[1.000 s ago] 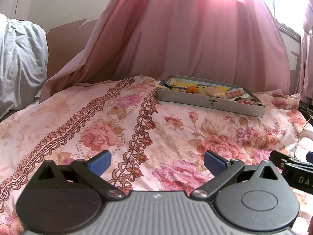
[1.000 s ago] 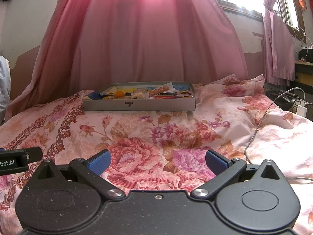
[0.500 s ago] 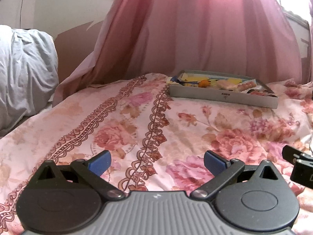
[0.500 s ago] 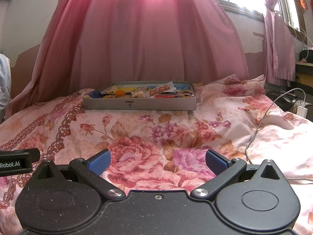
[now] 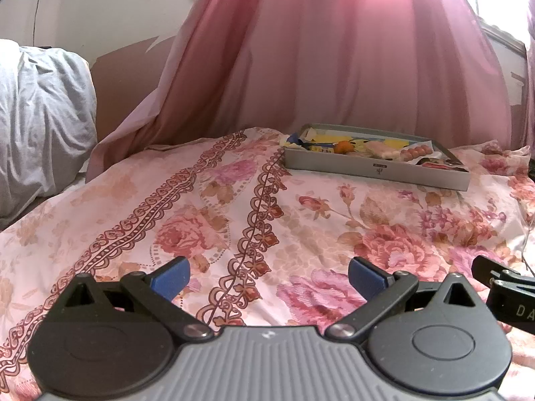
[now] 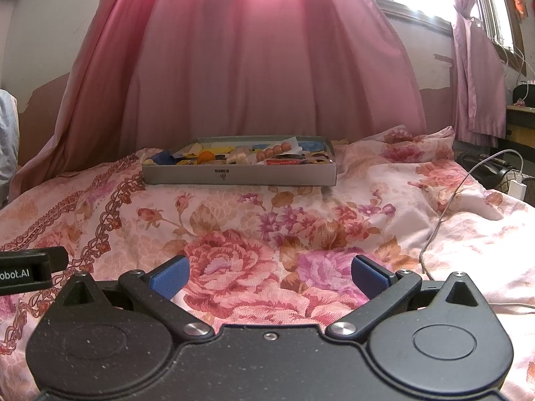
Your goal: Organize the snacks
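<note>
A shallow grey tray [image 5: 374, 168] [image 6: 239, 177] full of mixed snacks lies at the far side of a floral bedspread. Among the snacks I see an orange fruit [image 6: 204, 156], a row of brown balls [image 6: 277, 148] and a red packet [image 6: 289, 161]. My left gripper [image 5: 269, 275] hovers open over the near part of the bed, far short of the tray, nothing between its blue pads. My right gripper [image 6: 270, 275] is open too, facing the tray head-on from a distance. Each gripper's body shows at the edge of the other's view.
A pink curtain [image 6: 254, 67] hangs behind the bed. A grey-white quilt [image 5: 40, 117] is bunched at the far left. A white cable [image 6: 444, 207] trails over the bed's right side to a charger [image 6: 516, 188]. A desk [image 6: 521, 117] stands at far right.
The left wrist view has tilted up and swung left, so the tray now sits further right and lower in it. The right gripper has barely moved.
</note>
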Demonstrator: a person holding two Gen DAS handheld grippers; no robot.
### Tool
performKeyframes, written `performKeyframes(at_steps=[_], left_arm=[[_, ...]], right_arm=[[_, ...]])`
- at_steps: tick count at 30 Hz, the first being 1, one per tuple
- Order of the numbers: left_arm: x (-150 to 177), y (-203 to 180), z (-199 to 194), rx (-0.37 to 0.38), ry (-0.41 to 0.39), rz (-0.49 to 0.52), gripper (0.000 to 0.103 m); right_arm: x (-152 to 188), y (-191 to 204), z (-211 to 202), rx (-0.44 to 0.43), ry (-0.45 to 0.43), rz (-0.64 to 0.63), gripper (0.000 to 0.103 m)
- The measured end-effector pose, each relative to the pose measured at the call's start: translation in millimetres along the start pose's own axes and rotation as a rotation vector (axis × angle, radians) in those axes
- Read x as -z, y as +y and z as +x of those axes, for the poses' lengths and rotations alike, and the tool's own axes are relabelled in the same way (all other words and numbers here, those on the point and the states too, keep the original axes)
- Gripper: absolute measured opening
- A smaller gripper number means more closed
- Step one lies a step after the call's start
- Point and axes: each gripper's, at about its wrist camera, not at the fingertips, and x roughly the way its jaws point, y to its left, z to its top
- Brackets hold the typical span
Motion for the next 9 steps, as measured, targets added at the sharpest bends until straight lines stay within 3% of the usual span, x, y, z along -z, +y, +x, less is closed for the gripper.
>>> performKeyframes(at_steps=[9], left_arm=[[0.1,0.3,-1.0,0.007,-0.005,0.003,0.102]], right_arm=[[0.4,0.7,0.3,0.001,0.001,-0.001,0.102]])
